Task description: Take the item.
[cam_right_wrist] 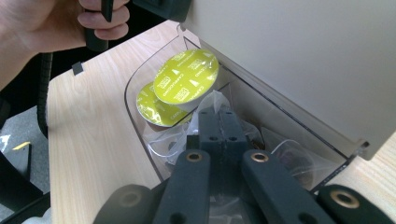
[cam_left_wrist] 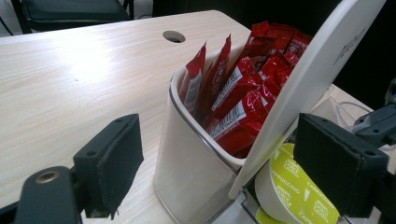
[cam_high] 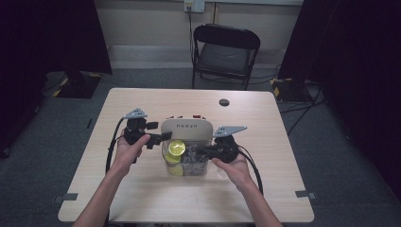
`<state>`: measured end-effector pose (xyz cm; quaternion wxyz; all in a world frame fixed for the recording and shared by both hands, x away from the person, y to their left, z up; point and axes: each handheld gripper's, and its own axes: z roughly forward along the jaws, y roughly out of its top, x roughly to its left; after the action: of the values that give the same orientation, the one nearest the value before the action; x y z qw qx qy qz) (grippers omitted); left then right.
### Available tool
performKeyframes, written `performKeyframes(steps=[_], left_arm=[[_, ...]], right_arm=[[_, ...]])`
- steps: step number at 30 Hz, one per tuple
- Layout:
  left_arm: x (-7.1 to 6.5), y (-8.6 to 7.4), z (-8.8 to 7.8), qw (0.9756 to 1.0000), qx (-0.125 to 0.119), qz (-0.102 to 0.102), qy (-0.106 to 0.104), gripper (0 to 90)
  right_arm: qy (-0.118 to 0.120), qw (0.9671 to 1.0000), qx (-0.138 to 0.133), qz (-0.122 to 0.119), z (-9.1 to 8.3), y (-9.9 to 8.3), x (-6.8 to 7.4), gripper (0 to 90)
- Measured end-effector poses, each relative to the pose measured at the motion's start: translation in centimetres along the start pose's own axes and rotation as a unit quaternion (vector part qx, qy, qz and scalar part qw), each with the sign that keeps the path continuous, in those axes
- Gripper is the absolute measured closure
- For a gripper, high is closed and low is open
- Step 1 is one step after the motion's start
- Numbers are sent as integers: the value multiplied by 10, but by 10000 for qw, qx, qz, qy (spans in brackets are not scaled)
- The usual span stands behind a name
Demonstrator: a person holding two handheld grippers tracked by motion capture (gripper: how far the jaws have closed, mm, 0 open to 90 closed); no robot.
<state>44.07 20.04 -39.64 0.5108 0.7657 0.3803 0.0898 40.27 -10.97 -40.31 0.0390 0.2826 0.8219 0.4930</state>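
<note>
Lid (cam_left_wrist: 308,88) stands tilted between the spread left tool (cam_left_wrist: 210,163); right tool (cam_right_wrist: 219,122) seemingly pinches clear wrapping inside the tray (cam_right_wrist: 135,88).

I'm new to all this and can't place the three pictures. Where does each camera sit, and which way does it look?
High view: above the person's side, looking down on the table; both forearms show.
Left gripper view: rides the left tongs, facing red sachets.
Right gripper view: rides the right tongs, facing into the clear tray.
Shared: all show the green capsules.

Lid lettering (cam_left_wrist: 349,44) cut off
</note>
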Motion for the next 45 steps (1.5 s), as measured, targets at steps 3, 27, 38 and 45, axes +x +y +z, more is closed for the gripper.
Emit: performKeyframes(steps=[3,27,38,45], left_arm=[[0,0,0,10000,3,2,2,155],[3,-2,-1,10000,56,-14,-18,149],[4,-2,-2,10000,32,-7,4,144],[3,-1,-2,10000,-23,-50,24,145]], right_arm=[[18,10000,-15,-11,-2,0,3,900],[3,9993,-373,33,-26,7,3,900],[-18,9989,-469,36,-37,9,5,900],[-21,9986,-531,12,-47,11,9,900]])
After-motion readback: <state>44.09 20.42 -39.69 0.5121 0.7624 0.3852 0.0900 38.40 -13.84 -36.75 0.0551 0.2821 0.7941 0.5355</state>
